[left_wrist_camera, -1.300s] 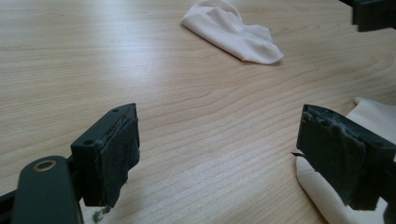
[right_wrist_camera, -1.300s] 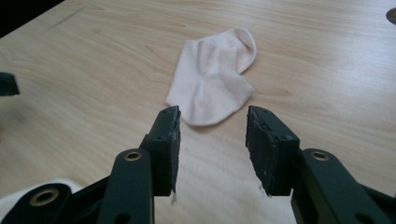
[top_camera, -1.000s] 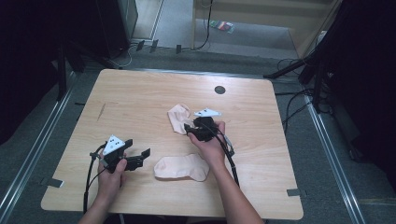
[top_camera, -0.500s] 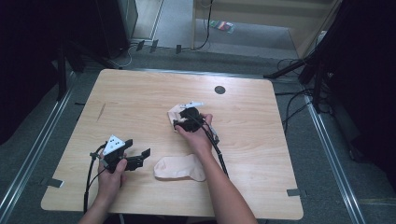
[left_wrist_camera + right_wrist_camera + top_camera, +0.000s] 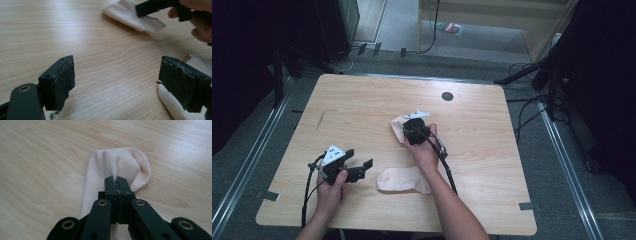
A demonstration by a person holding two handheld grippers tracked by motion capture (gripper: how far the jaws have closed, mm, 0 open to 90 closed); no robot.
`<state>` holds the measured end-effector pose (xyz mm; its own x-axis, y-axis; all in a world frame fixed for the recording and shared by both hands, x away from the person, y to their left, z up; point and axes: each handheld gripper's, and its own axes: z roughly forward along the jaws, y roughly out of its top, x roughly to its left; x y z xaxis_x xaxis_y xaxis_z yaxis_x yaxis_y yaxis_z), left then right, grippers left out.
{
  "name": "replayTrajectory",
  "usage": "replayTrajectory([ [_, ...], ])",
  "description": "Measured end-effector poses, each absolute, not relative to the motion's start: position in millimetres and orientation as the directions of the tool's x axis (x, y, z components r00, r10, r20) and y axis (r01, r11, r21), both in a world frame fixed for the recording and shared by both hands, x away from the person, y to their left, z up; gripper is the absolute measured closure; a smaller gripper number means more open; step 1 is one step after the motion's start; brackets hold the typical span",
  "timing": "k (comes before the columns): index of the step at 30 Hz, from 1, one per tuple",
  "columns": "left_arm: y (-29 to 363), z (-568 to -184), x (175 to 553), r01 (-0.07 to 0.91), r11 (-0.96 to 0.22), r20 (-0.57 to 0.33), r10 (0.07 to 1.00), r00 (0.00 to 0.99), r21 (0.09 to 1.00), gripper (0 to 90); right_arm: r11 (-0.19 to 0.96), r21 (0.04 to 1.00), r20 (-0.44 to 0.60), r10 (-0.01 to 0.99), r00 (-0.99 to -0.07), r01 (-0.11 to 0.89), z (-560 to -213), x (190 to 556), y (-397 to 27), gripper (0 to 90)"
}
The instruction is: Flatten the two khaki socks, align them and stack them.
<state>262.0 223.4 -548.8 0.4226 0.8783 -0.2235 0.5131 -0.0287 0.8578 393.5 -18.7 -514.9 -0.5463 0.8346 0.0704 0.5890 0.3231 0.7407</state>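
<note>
**Right tongs pinch the far sock; left tongs wait apart by the near one**

The right tongs (image 5: 117, 185) are pressed together, with a fold of pale peach fabric caught between their tips. In the right gripper view the cloth puckers into small ridges just ahead of the jaws, close to the rounded end of the far sock (image 5: 110, 170), beside a textured patch that looks like a heel or toe reinforcement. Gripping there, near one end, seems meant to let the sock be lifted or dragged as a whole without bunching in the middle. From the high view the same right tongs (image 5: 411, 131) sit over this sock (image 5: 398, 127) near the centre of the wooden surface (image 5: 362, 105), the hand coming at it from the person's side.

The left tongs (image 5: 125, 80) stand wide apart with nothing between the pads, low over bare wood. The near sock (image 5: 172, 105) lies just beside the right-hand jaw in the left gripper view, partly behind it; whether it touches is hard to tell. That placement reads as readiness: the left tongs (image 5: 362, 169) point toward the near sock (image 5: 404, 180), which lies flat towards the front edge, so a short reach would take it.

The two socks lie apart on the surface, and probably are to be paired.
</note>
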Motion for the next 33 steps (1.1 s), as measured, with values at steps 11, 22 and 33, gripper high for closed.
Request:
replayTrajectory([
  [11,223,-549,262,0.511,-0.029,-0.221,0.879,0.422,0.859,14.3,0.385,0.702,0.051,0.812,-0.582,0.599,-518,349,-16,83.0],
  [22,223,-549,262,0.512,-0.026,-0.225,0.878,0.422,0.859,14.3,0.302,0.734,0.154,0.798,-0.582,0.608,-509,364,-44,79.3],
  [33,223,-549,263,0.512,-0.022,-0.228,0.878,0.421,0.859,14.3,0.427,0.671,0.059,0.785,-0.617,0.606,-531,359,-43,61.7],
])
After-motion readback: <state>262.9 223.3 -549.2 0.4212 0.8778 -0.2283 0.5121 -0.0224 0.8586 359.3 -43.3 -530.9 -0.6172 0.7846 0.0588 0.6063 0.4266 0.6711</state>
